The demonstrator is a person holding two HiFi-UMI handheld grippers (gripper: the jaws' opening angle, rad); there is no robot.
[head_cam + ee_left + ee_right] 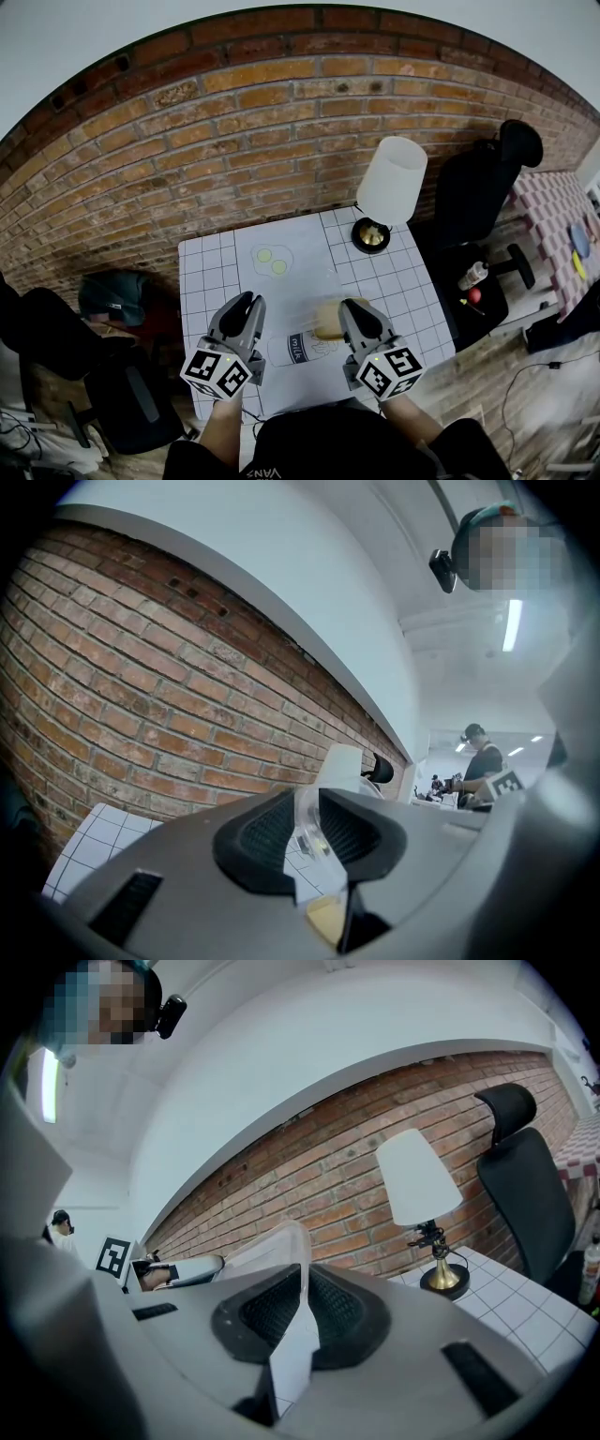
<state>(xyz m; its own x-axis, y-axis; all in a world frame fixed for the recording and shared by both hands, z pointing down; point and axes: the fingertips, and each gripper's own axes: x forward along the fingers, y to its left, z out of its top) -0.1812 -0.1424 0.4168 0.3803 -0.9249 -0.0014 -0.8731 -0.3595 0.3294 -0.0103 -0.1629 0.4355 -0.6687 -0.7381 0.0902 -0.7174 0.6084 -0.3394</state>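
A clear plastic bag [295,281] hangs stretched over the white gridded table [202,272], held by both grippers. My left gripper [246,305] is shut on the bag's left edge; in the left gripper view the clear film [309,841] is pinched between the black pads [258,836]. My right gripper [354,307] is shut on the bag's right edge, and the film [281,1251] rises from between its pads [342,1312]. A tan, bread-like piece [328,321] sits between the grippers, also visible as a tan piece [325,916] below the left jaws. A container marked "milk" [302,349] lies just below it.
Two pale green round slices [272,261] lie towards the table's far side. A white-shaded lamp [389,183] stands at the far right corner. The brick wall [234,141] runs behind the table. A black office chair [478,197] is to the right, with dark bags [112,295] on the left floor.
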